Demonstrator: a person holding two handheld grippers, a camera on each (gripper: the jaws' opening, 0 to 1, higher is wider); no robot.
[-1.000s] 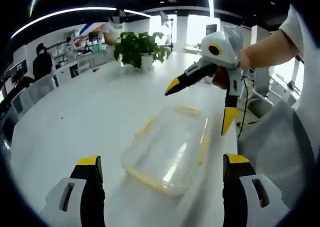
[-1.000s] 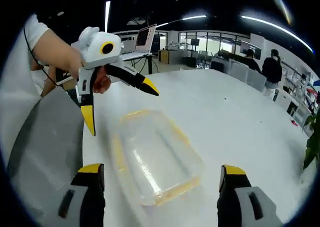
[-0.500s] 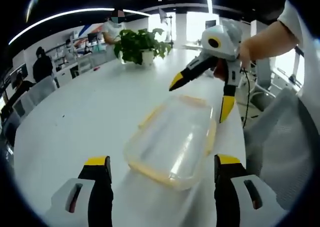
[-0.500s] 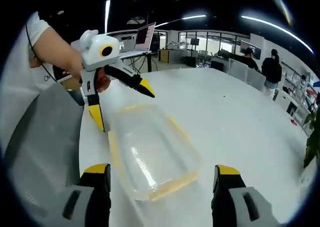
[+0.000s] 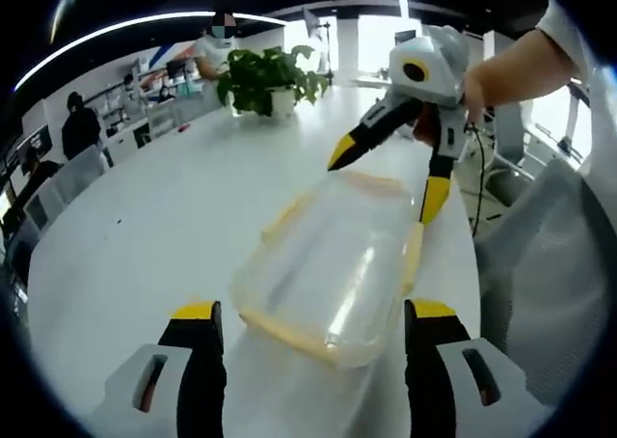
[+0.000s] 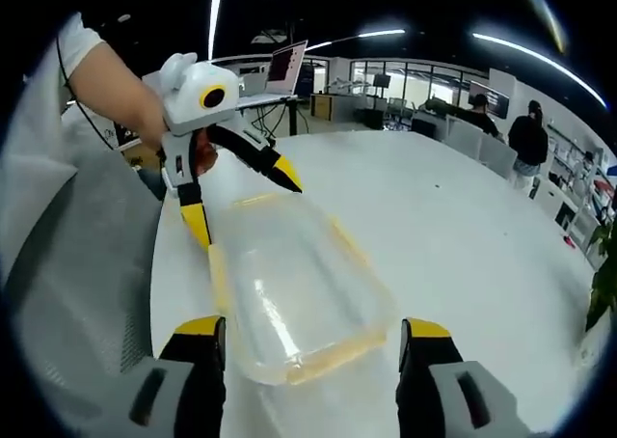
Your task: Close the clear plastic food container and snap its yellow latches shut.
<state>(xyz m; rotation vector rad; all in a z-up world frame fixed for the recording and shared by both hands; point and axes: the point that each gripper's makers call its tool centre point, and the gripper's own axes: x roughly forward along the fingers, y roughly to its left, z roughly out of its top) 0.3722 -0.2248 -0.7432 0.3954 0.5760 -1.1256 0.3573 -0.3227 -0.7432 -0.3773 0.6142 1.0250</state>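
One clear plastic food container (image 5: 328, 269) (image 6: 289, 293) with yellow latches (image 5: 413, 257) lies on the white table (image 5: 145, 226) between two grippers. The left gripper (image 5: 313, 317) (image 6: 241, 202) and right gripper (image 6: 308, 332) (image 5: 386, 182) each stand with jaws spread at opposite ends, gripping nothing. One potted plant (image 5: 265, 76) stands well apart.

We hold our left gripper (image 5: 307, 314) and right gripper (image 6: 307, 330) wide-jawed at opposite short ends of the container (image 5: 333, 260), both above it.

no readable text showing anywhere, nothing legible appearing on any surface, distant screens and wall graphics looking way too blurry to make out
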